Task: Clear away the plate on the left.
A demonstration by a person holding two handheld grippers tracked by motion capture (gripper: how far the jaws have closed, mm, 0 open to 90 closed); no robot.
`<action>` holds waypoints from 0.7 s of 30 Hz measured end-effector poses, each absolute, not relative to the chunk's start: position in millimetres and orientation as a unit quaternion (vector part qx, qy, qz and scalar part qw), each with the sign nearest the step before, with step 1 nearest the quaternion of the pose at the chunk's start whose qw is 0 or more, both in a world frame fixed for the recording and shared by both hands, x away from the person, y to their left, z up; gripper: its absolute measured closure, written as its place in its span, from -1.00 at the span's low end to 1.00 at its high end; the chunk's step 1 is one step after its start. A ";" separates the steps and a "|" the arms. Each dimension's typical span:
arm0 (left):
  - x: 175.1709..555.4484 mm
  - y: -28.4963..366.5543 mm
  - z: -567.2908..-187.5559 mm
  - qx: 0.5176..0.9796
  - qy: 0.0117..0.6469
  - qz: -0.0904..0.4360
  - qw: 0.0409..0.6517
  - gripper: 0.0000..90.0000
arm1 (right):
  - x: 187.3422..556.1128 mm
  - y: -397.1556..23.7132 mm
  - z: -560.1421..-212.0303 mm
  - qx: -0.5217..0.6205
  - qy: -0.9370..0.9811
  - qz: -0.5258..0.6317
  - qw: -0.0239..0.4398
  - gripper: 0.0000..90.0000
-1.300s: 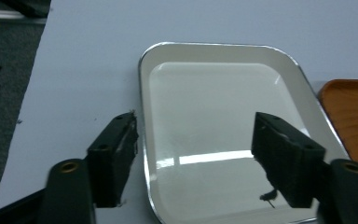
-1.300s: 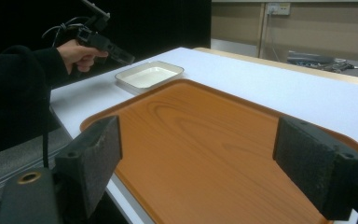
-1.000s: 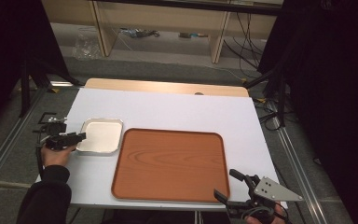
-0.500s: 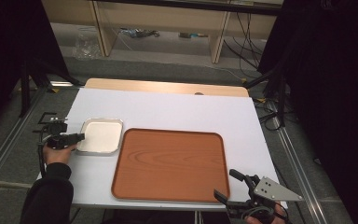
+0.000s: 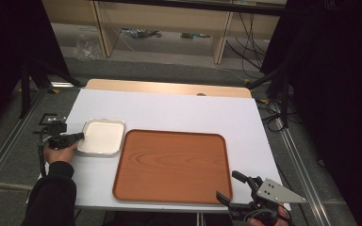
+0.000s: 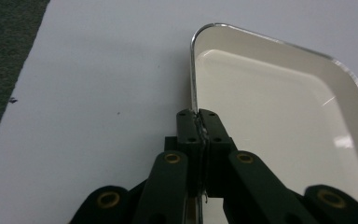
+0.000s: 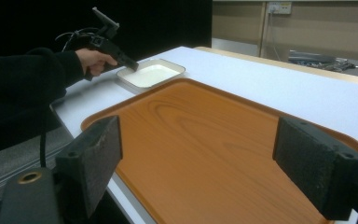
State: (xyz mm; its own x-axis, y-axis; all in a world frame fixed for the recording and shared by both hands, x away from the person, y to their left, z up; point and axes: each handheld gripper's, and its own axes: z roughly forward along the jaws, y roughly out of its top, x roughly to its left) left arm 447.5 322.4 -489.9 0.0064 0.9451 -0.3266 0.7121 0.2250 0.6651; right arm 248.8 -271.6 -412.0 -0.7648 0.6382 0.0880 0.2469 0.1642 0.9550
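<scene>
Left gripper (image 6: pixel 198 122) fingers have just closed, pinching white dish (image 6: pixel 279 116) rim

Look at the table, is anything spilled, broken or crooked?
Nothing stands out. The white dish lies flat and empty beside the brown tray, which is empty too. The left hand-held gripper is pinching the dish's rim; the right hand-held gripper waits open.

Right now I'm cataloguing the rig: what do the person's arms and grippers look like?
Black long sleeve. Both grippers are black: the left gripper has brass-coloured pivots, the right gripper carries a grey three-cornered plate and rough dark pads on its fingers.
</scene>
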 end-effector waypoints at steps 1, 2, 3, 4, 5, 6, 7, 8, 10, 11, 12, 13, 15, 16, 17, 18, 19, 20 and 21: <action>447.5 320.7 -488.8 0.602 0.686 0.161 0.375 0.96 | 248.9 -271.6 -412.0 0.299 0.743 0.573 0.172 -0.63; 447.5 319.2 -488.6 0.595 0.689 0.163 0.380 0.96 | 249.0 -271.7 -412.1 0.299 0.743 0.573 0.172 -0.63; 446.9 320.9 -488.9 0.596 0.687 0.158 0.385 0.96 | 248.8 -271.6 -412.0 0.299 0.743 0.573 0.172 -0.63; 447.1 323.5 -488.5 0.594 0.686 0.144 0.396 0.96 | 248.6 -271.5 -411.9 0.298 0.743 0.574 0.171 -0.63; 447.5 323.3 -488.2 0.592 0.685 0.145 0.398 0.96 | 248.6 -271.5 -412.0 0.298 0.743 0.574 0.172 -0.63; 447.9 324.1 -488.3 0.594 0.685 0.149 0.395 0.96 | 248.7 -271.7 -412.1 0.298 0.743 0.574 0.172 -0.63; 447.4 324.2 -487.5 0.595 0.686 0.147 0.393 0.96 | 249.1 -272.0 -412.1 0.298 0.744 0.573 0.171 -0.63; 446.9 324.1 -487.2 0.594 0.686 0.148 0.392 0.96 | 249.0 -272.2 -412.0 0.299 0.743 0.574 0.171 -0.63; 446.6 324.0 -485.4 0.595 0.684 0.156 0.393 0.96 | 248.6 -271.6 -411.9 0.299 0.742 0.574 0.172 -0.63; 446.3 323.9 -484.3 0.592 0.684 0.158 0.395 0.96 | 248.7 -271.6 -412.0 0.297 0.744 0.574 0.172 -0.63; 445.5 323.5 -483.7 0.582 0.690 0.160 0.400 0.96 | 248.7 -271.4 -412.2 0.297 0.743 0.574 0.174 -0.63; 444.7 324.4 -481.6 0.580 0.692 0.160 0.399 0.96 | 248.9 -271.5 -412.2 0.297 0.742 0.575 0.175 -0.63; 442.7 326.4 -479.0 0.575 0.693 0.165 0.402 0.96 | 248.6 -271.6 -411.9 0.298 0.742 0.575 0.172 -0.63; 442.1 328.3 -479.4 0.572 0.689 0.168 0.412 0.96 | 248.6 -271.7 -411.9 0.299 0.742 0.574 0.172 -0.63; 441.5 328.9 -476.9 0.571 0.693 0.166 0.409 0.96 | 248.8 -271.7 -412.0 0.299 0.743 0.574 0.172 -0.63; 440.8 330.0 -475.5 0.570 0.693 0.165 0.409 0.96 | 248.8 -271.7 -412.0 0.299 0.743 0.573 0.172 -0.63; 439.9 330.3 -474.3 0.568 0.693 0.166 0.412 0.96 | 248.6 -271.6 -412.0 0.299 0.743 0.574 0.172 -0.63; 439.1 330.7 -472.8 0.570 0.687 0.163 0.419 0.96 | 248.5 -271.5 -411.9 0.298 0.742 0.575 0.171 -0.63; 439.0 331.6 -472.0 0.577 0.680 0.164 0.421 0.96 | 248.6 -271.4 -412.0 0.298 0.742 0.575 0.171 -0.63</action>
